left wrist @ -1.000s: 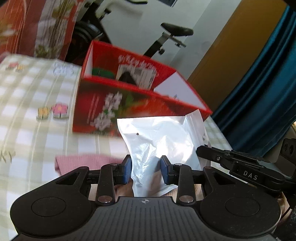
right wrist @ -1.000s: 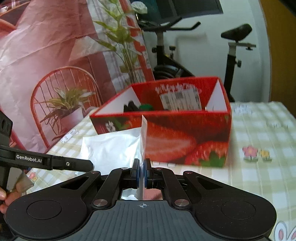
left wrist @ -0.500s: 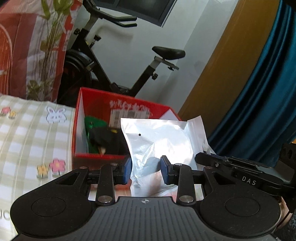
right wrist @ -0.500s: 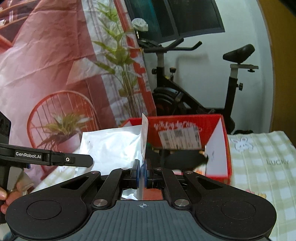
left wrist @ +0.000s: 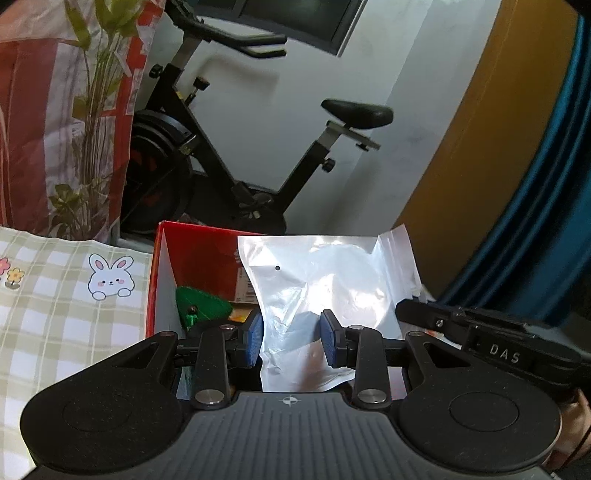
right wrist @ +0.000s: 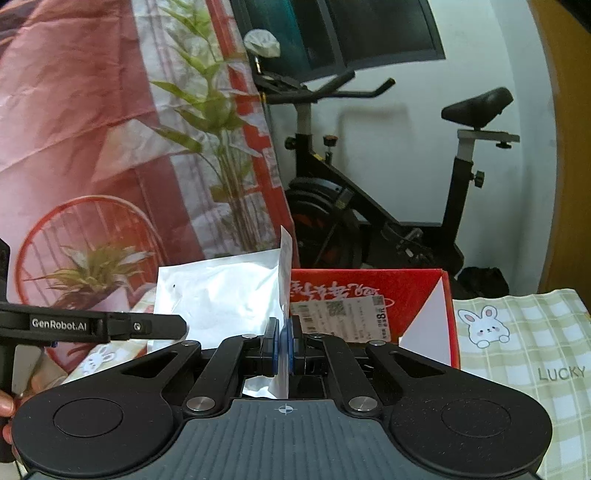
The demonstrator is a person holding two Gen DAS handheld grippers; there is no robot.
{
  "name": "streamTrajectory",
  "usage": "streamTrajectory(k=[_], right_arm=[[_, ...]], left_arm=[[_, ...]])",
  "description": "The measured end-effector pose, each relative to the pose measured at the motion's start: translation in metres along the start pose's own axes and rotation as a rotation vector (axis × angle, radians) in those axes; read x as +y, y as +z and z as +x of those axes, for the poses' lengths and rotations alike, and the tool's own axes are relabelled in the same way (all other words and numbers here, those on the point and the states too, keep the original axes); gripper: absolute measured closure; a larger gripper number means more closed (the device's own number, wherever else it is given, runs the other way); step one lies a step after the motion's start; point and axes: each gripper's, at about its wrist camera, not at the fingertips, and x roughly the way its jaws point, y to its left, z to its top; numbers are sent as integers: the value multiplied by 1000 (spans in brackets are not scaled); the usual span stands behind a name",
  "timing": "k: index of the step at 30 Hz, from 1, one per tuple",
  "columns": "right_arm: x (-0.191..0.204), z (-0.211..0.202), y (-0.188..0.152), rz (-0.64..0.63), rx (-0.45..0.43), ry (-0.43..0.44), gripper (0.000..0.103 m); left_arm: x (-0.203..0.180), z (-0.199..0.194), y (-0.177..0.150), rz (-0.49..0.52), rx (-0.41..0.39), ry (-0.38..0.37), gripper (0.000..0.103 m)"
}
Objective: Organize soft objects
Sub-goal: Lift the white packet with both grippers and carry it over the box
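Ahead of me stands a black exercise bike against a white wall. Its black saddle sits on a metal post; its handlebars reach toward a dark window set high in that wall. To the left hangs a red and white printed backdrop showing green plants and a round red chair. To the right I see a mustard-yellow panel and, beyond it, a blue curtain. Below me, the tabletop carries a green-and-white checked cloth printed with rabbits and flowers. Daylight falls brightly on the wall.
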Motion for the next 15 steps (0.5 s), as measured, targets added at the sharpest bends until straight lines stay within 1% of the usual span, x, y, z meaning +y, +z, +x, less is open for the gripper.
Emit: streamTrajectory(k=[4, 8, 15], right_arm=[[-12, 29, 6, 17, 47, -29, 99], [-24, 54, 7, 48, 101, -55, 99], [-31, 83, 6, 78, 177, -94, 98]], left_arm=[[6, 21, 8, -7, 31, 10, 68], [8, 40, 13, 6, 57, 28, 68], [11, 60, 13, 20, 102, 55, 68]])
